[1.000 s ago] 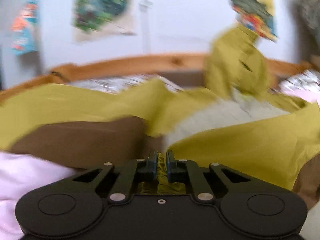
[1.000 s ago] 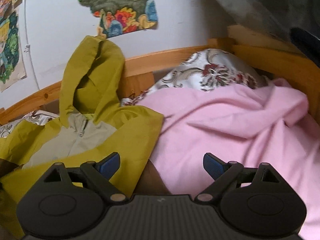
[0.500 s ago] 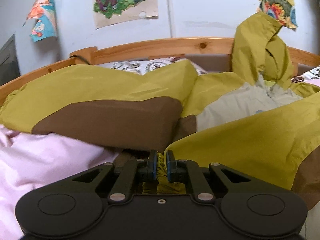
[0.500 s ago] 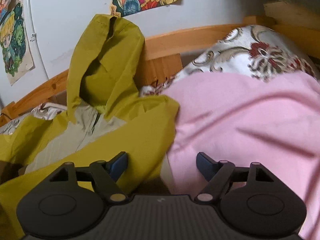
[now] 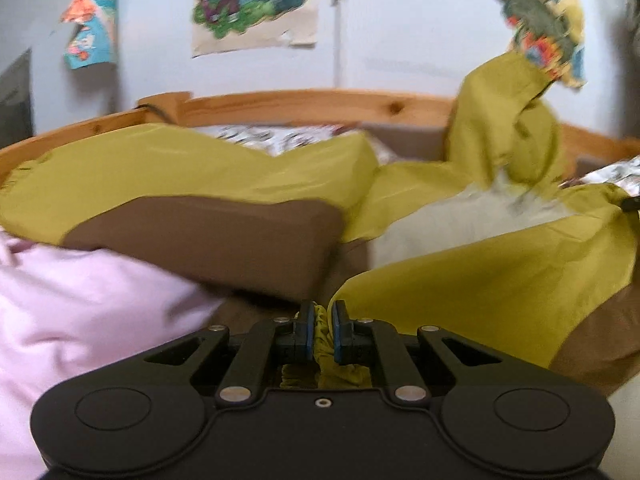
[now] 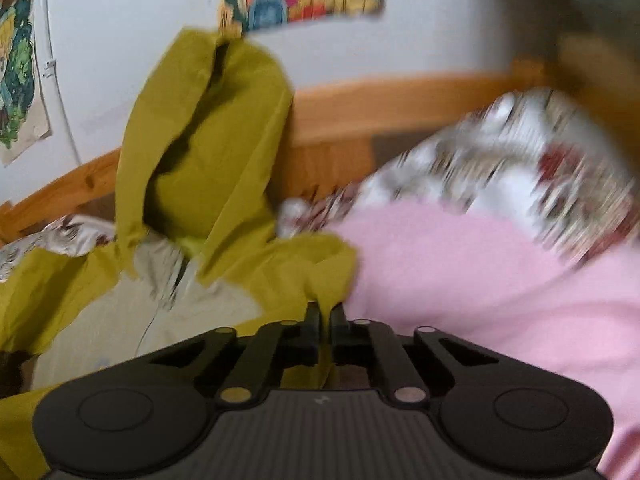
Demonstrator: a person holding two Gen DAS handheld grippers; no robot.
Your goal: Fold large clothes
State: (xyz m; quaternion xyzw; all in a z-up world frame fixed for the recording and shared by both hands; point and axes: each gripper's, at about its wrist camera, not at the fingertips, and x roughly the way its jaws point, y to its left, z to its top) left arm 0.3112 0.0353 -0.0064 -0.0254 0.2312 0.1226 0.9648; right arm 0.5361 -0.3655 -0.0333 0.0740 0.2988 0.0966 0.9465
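Note:
A large mustard-yellow jacket (image 5: 500, 272) with brown and pale grey panels lies spread over the bed. Its hood (image 5: 504, 128) stands up against the wooden rail. My left gripper (image 5: 322, 320) is shut on a gathered, elastic-looking yellow edge of the jacket, close to the camera. In the right wrist view the jacket (image 6: 280, 264) fills the left half, with the hood (image 6: 208, 140) above it. My right gripper (image 6: 326, 316) is shut on the jacket's yellow right-hand edge, where it meets the pink blanket. This view is blurred.
A pink blanket (image 5: 80, 300) lies under the jacket and spreads to the right (image 6: 460, 280). A floral pillow (image 6: 520, 160) sits at the back right. The wooden bed rail (image 5: 304, 106) runs along the far side below a wall with posters (image 5: 256, 0).
My right gripper went from wide open over the pink blanket to shut on the jacket's yellow edge, shifting left toward the jacket. The left gripper kept its grip and hardly moved.

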